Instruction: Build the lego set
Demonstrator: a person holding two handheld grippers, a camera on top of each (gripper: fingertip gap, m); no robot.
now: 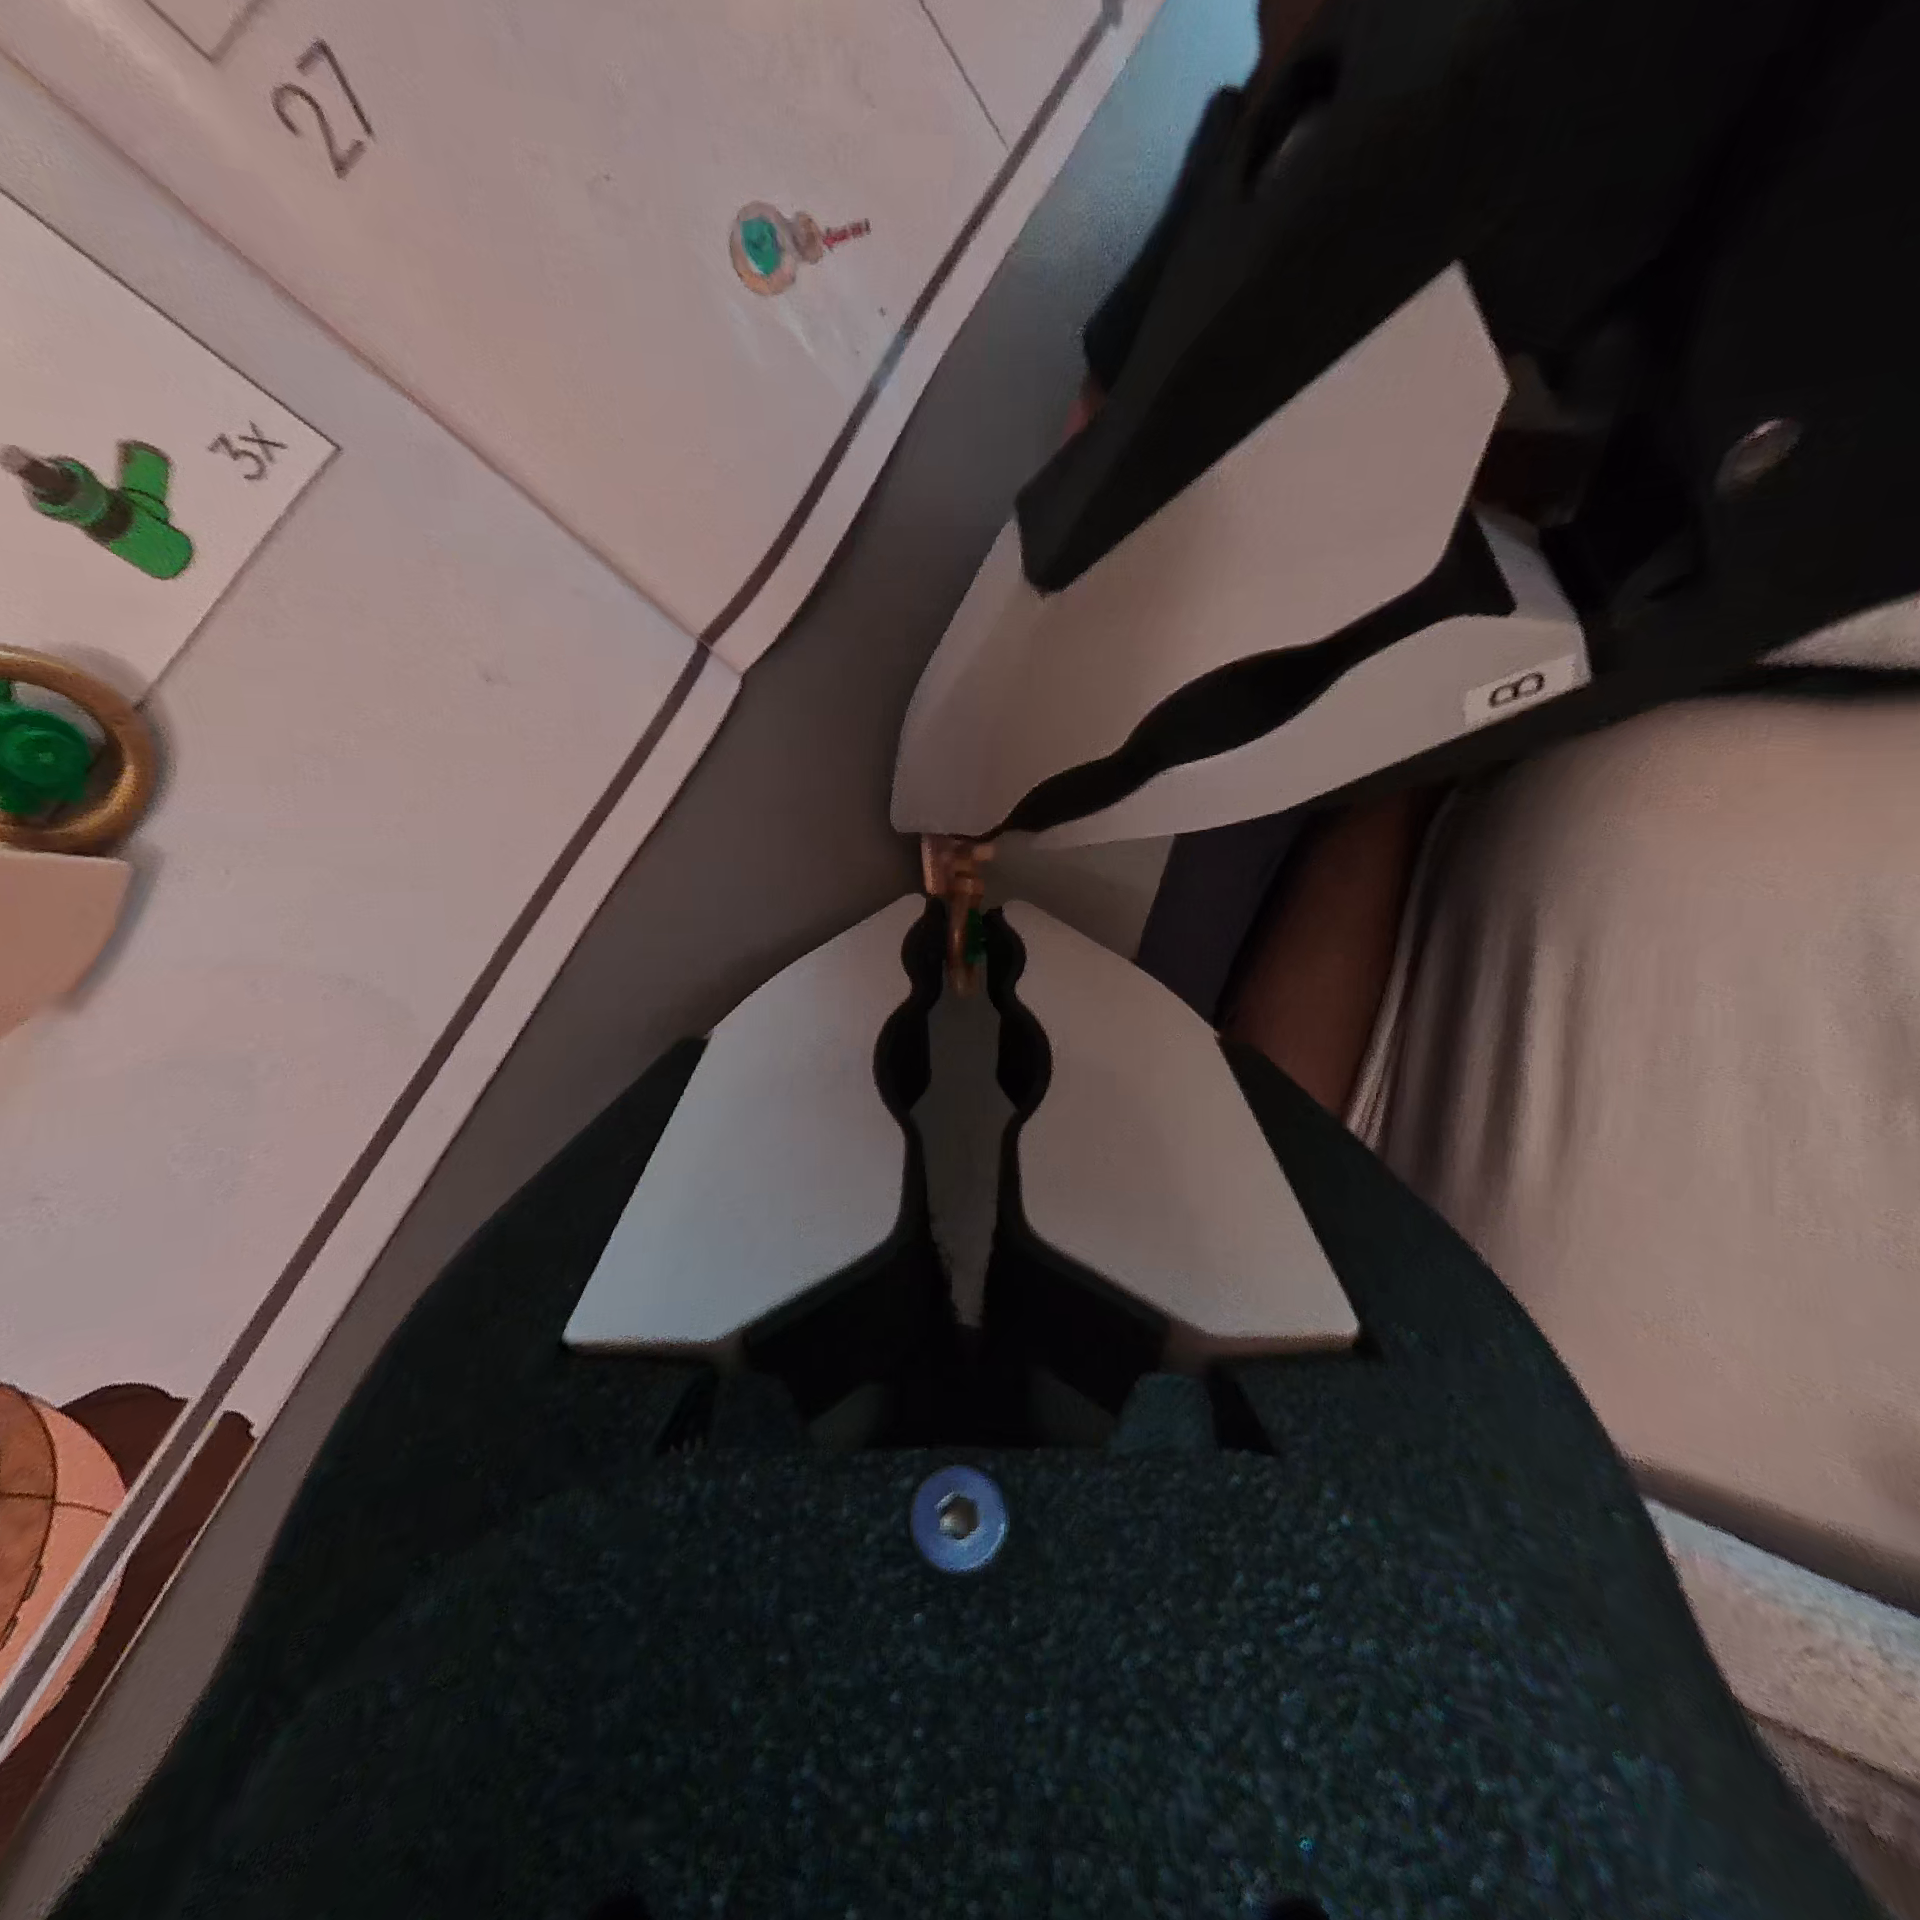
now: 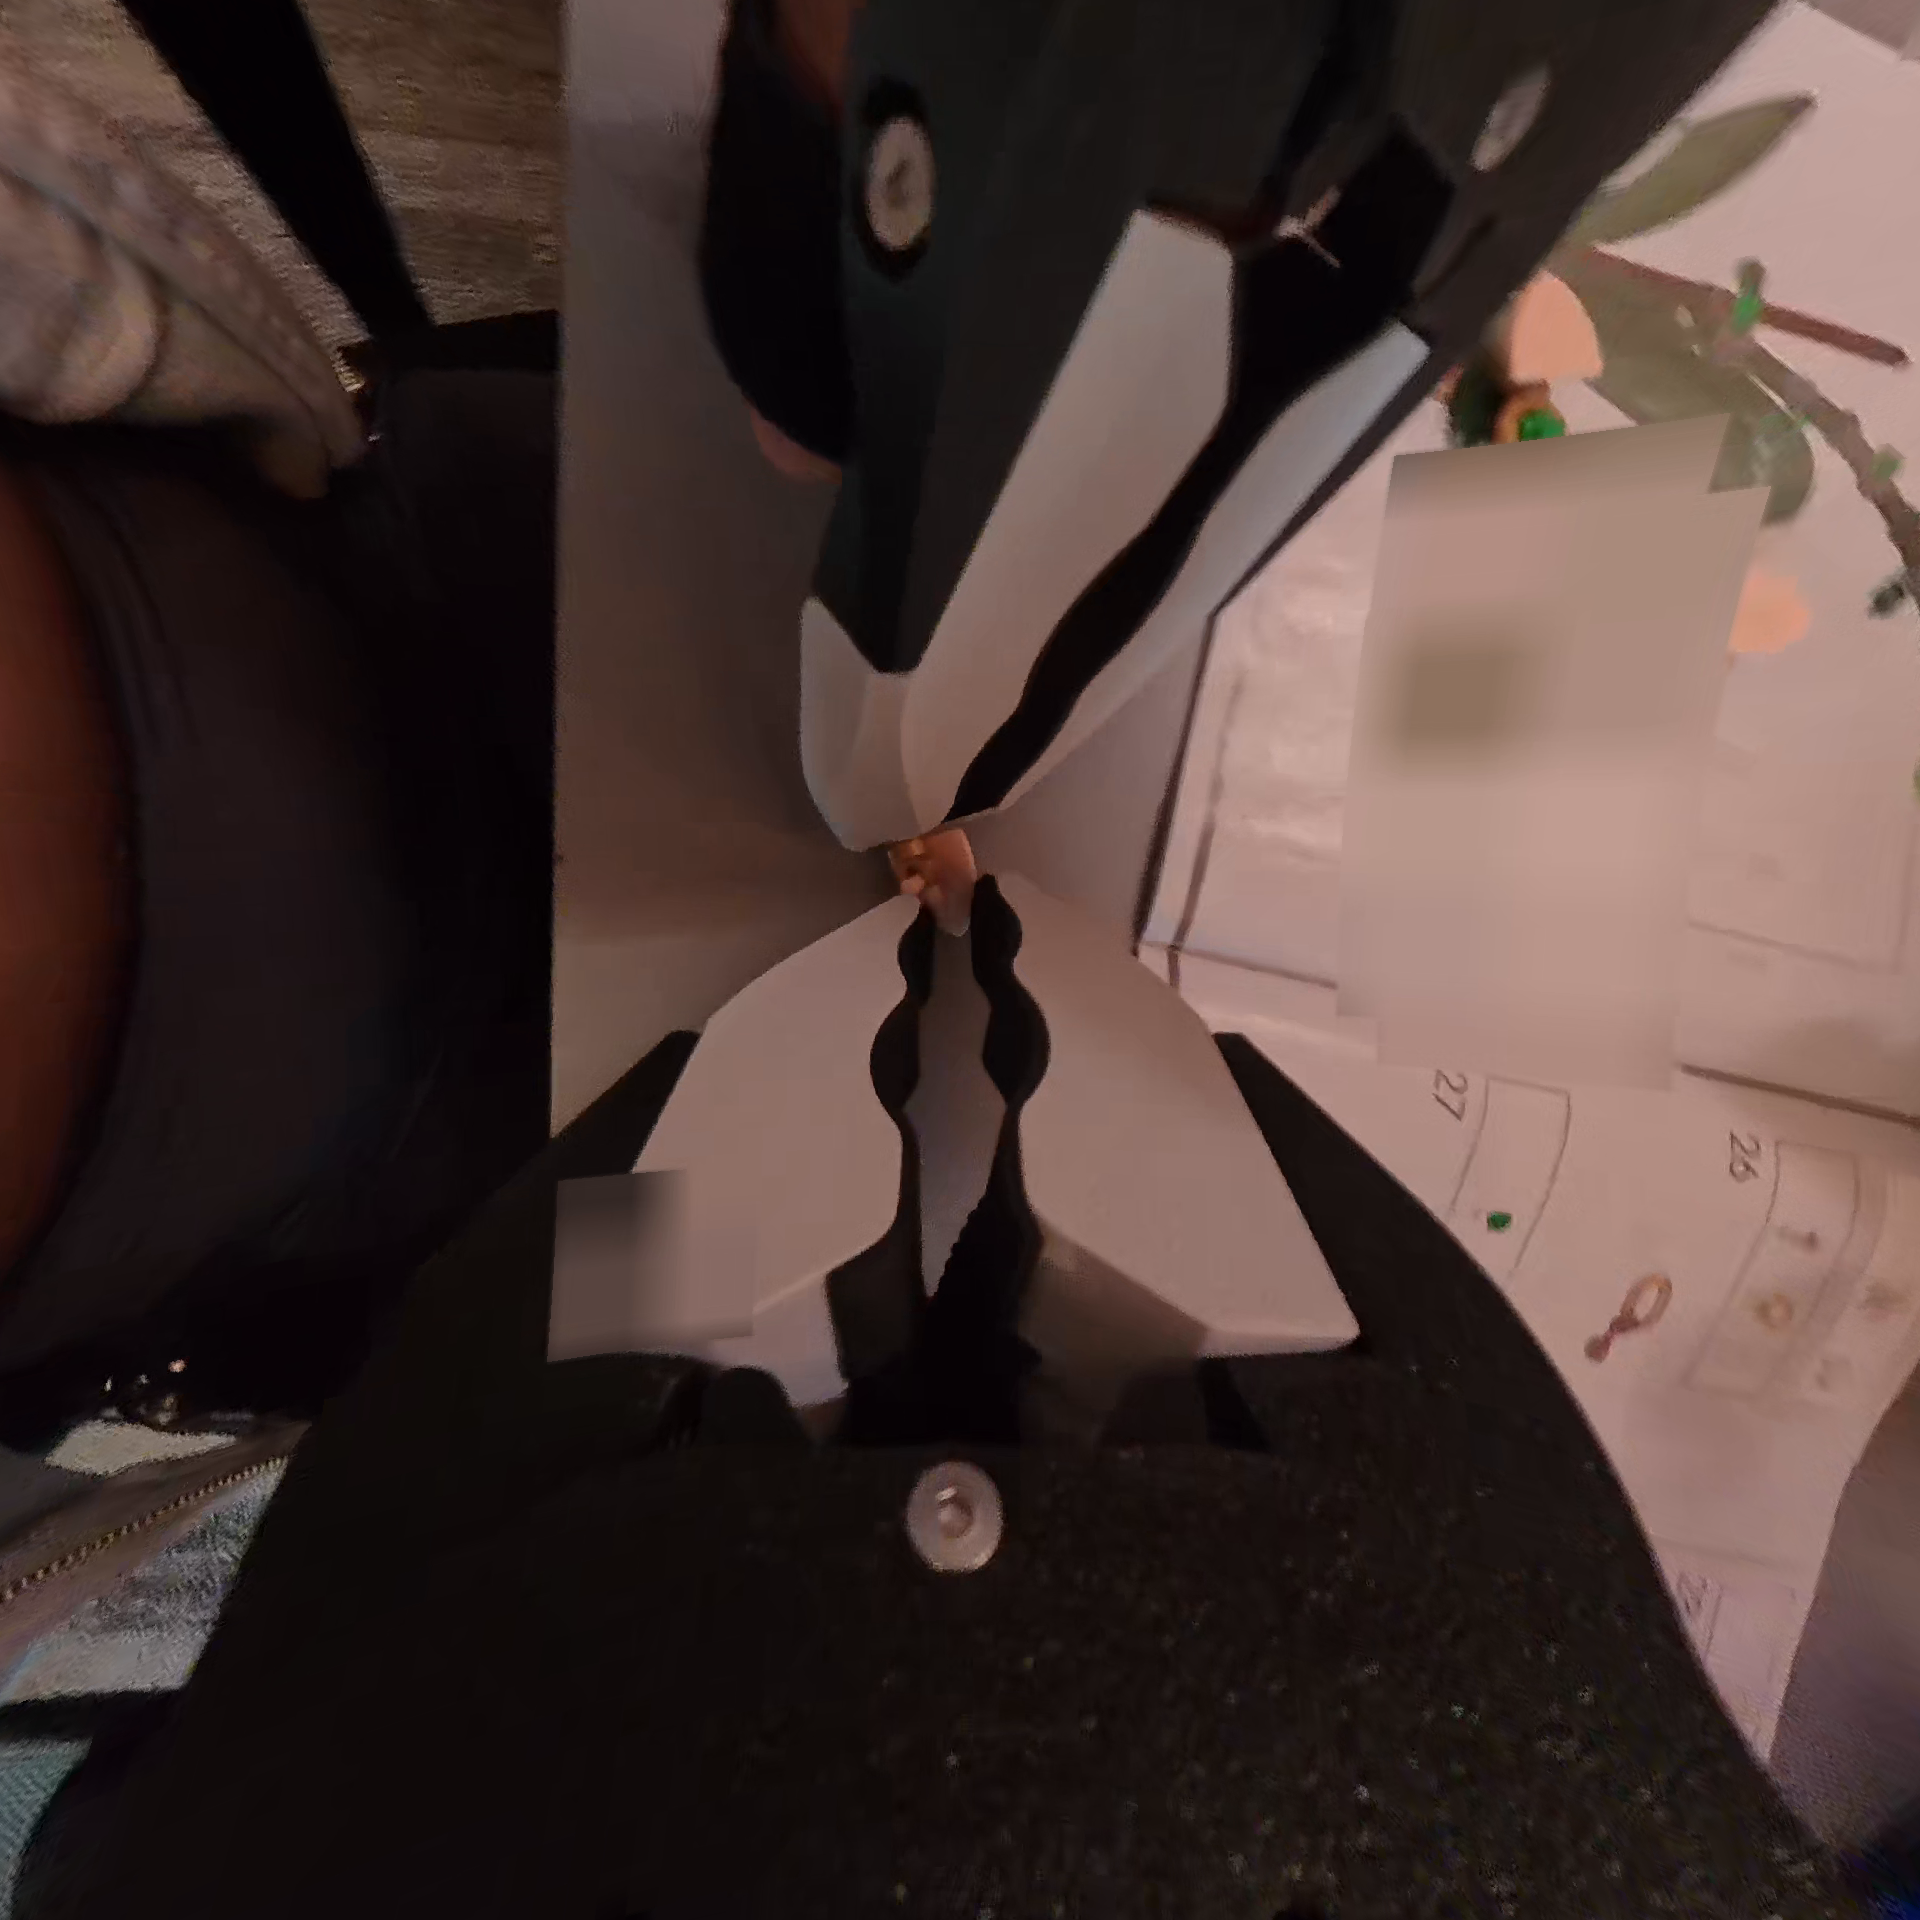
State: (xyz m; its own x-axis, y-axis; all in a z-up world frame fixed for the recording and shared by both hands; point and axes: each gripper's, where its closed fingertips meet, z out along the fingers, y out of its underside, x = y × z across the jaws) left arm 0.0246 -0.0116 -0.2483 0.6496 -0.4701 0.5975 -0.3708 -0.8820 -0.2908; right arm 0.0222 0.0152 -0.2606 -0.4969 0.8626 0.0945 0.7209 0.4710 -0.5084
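Note:
My two grippers meet tip to tip over the table edge. In the left wrist view my left gripper [image 1: 964, 920] is shut on a small gold lego piece [image 1: 964, 961] with a green bit on it. My right gripper [image 1: 951, 831] comes in from the upper right, shut on the gold end [image 1: 954, 864] of the same small assembly. In the right wrist view my right gripper [image 2: 951, 902] is shut on the gold piece [image 2: 928, 862], and my left gripper [image 2: 935, 831] pinches it from above. Whether this is one piece or two joined ones is hidden by the fingers.
An open instruction booklet [image 1: 468, 727] lies to the left; it also shows in the right wrist view [image 2: 1558, 1195]. A gold ring with a green part [image 1: 62, 748] sits on the booklet. A built leafy branch [image 2: 1766, 343] lies far right. A person's clothing [image 1: 1610, 1091] is close by.

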